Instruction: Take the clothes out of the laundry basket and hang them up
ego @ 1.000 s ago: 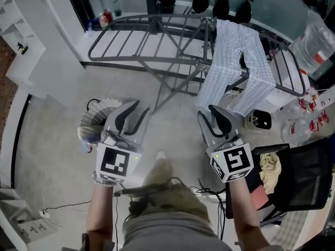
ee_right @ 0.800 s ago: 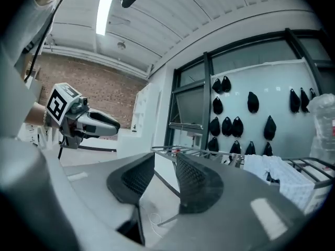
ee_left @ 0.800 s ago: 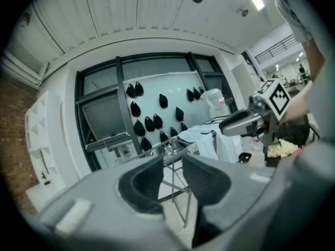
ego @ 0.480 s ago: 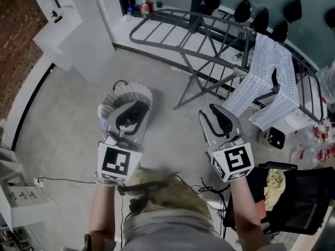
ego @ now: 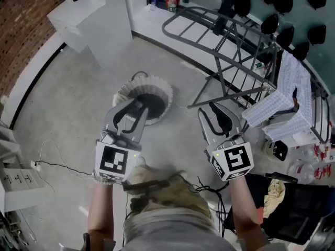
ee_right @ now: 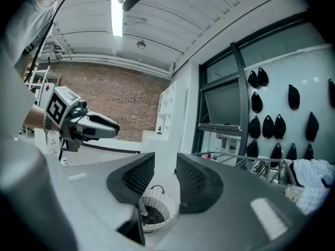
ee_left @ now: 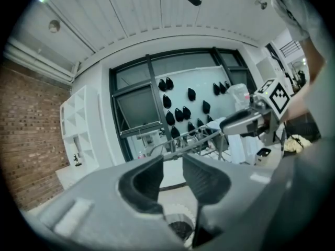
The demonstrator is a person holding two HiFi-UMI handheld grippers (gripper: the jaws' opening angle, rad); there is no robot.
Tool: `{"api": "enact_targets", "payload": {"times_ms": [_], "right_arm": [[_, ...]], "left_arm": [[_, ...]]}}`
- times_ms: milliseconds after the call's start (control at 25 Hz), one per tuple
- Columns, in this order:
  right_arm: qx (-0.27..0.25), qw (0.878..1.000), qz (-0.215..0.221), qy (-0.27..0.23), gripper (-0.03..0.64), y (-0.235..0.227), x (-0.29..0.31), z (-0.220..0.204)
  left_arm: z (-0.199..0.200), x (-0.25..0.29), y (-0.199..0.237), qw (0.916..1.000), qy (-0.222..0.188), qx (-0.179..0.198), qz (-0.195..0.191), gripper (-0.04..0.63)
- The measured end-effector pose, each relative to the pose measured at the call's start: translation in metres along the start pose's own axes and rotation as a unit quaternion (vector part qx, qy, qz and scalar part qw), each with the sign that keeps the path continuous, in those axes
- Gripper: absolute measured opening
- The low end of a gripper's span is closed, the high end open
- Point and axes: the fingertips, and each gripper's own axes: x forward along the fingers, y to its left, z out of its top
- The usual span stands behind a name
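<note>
My left gripper (ego: 134, 107) and right gripper (ego: 212, 112) both stand partly open and empty. The laundry basket (ego: 163, 91) sits just beyond the left one; checked trousers (ego: 294, 82) hang on the rack (ego: 209, 29), far right.

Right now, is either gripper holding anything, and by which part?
Nothing is held: the left gripper and the right gripper both have jaws apart, empty between them.

The white ribbed round laundry basket (ego: 157, 94) stands open-topped on the grey concrete floor (ego: 63, 103); bare floor surrounds it to the left and front. The grey metal folding drying rack (ego: 230, 27) obstructs the right side, one leg ending near the basket. A pale checked garment (ego: 293, 88) covers the rack's far-right end. A white shelf unit (ego: 104, 25) blocks the rear.
</note>
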Motion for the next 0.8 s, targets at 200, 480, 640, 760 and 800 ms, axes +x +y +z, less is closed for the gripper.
{"api": "enact_targets", "payload": {"times_ms": [200, 480, 640, 760, 800], "right_arm": [[0.003, 1.0, 0.017, 0.015, 0.132, 0.039, 0.063, 0.003], [-0.003, 0.999, 0.035, 0.032, 0.132, 0.09, 0.149, 0.003], [-0.007, 0.998, 0.045, 0.045, 0.132, 0.12, 0.19, -0.002], [-0.01, 0.997, 0.062, 0.055, 0.132, 0.139, 0.22, -0.011], [-0.012, 0.996, 0.07, 0.059, 0.132, 0.146, 0.229, -0.015]], "left_arm": [[-0.039, -0.014, 0.061, 0.9997, 0.022, -0.005, 0.009, 0.104], [-0.091, -0.028, 0.131, 0.9992, 0.04, -0.001, 0.0, 0.104], [-0.119, -0.037, 0.169, 0.9986, 0.046, -0.027, 0.005, 0.094], [-0.14, -0.038, 0.195, 0.998, 0.052, -0.036, 0.009, 0.091], [-0.147, -0.038, 0.202, 0.9977, 0.056, -0.037, 0.011, 0.091]]}}
